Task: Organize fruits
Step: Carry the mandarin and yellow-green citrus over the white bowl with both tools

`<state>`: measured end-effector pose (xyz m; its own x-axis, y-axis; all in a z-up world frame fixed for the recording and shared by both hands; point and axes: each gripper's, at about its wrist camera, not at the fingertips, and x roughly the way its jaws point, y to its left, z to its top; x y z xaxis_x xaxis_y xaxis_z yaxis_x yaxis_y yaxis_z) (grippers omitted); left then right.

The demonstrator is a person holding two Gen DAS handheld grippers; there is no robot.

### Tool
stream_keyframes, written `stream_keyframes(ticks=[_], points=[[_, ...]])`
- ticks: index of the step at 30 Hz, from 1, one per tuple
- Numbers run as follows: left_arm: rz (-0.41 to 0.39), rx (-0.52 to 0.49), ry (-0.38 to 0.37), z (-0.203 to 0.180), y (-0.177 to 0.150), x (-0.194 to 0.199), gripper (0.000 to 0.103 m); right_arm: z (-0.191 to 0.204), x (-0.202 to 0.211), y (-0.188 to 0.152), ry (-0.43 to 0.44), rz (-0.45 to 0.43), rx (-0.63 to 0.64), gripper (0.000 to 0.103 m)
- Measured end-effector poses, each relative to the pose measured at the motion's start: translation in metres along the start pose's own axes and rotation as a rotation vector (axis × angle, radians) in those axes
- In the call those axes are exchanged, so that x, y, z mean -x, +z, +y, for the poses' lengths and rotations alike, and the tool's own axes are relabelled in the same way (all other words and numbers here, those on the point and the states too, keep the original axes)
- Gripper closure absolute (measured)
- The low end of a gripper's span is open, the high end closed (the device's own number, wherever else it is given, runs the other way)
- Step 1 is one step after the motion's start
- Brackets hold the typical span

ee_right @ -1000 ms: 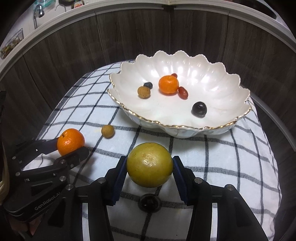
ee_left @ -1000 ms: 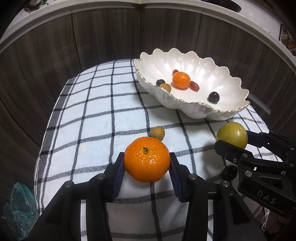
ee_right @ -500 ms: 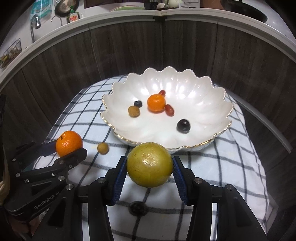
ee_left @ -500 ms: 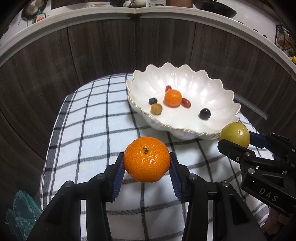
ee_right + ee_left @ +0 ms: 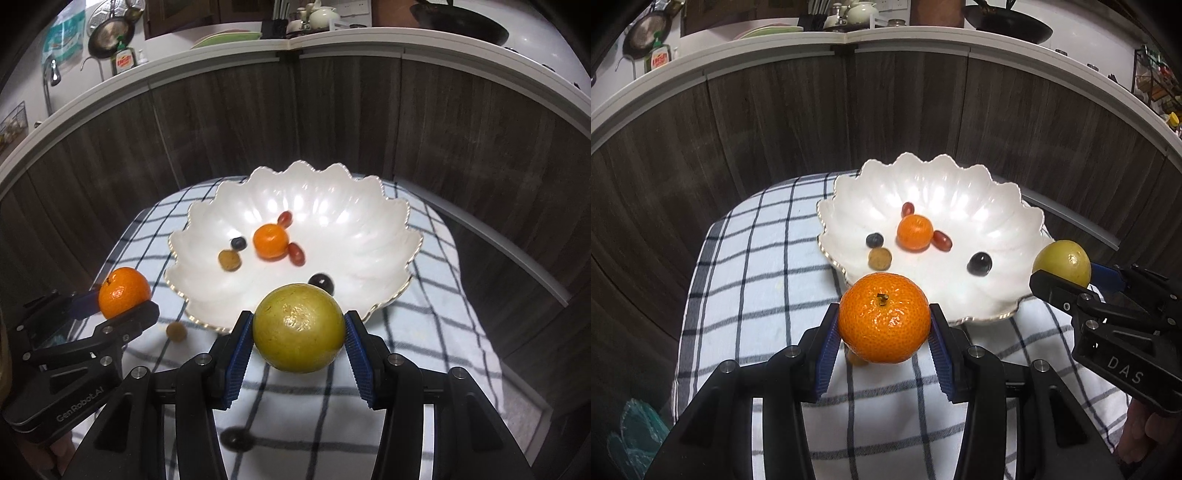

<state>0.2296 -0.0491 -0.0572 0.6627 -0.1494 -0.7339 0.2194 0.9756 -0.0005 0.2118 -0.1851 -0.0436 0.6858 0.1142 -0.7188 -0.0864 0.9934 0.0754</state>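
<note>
Two fruits are in the air at once; the left gripper (image 5: 884, 328) has its blue pads pinching the big orange mandarin (image 5: 884, 318), while the right gripper (image 5: 299, 338) is clamped on the round yellow-green fruit (image 5: 299, 328); neither fruit touches the blue-and-white checked cloth (image 5: 757, 266) below. Both hang just short of the near rim of the scalloped white ceramic bowl with its gold edge (image 5: 391, 236), which sits on the cloth in front of dark wood panelling; inside it lie a smaller orange mandarin (image 5: 270, 241), two red grapes, a blueberry, a dark grape (image 5: 322, 282) and a tan longan. One more small tan longan (image 5: 176, 331) sits out on the cloth, between the left gripper and the bowl's rim; that one looks unsorted.

By the look of it this is the carry step, pick-up done and drop-off pending; the next move calls for bringing each fruit over the rim and low into the basin before the jaws spread, so nothing bounces off the hard glaze; the yellow-green fruit would do well to land clear of the dark grape right ahead of it; the mandarin has open white floor on the left side; the stray longan should follow.
</note>
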Motion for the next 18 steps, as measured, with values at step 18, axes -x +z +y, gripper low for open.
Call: stream_keyframes(ticks=[18], points=[[-0.003,-0.024,0.005,-0.018,0.039,-0.019,0.058,-0.035,-0.009,0.035,-0.029,-0.036,-0.033,0.053]])
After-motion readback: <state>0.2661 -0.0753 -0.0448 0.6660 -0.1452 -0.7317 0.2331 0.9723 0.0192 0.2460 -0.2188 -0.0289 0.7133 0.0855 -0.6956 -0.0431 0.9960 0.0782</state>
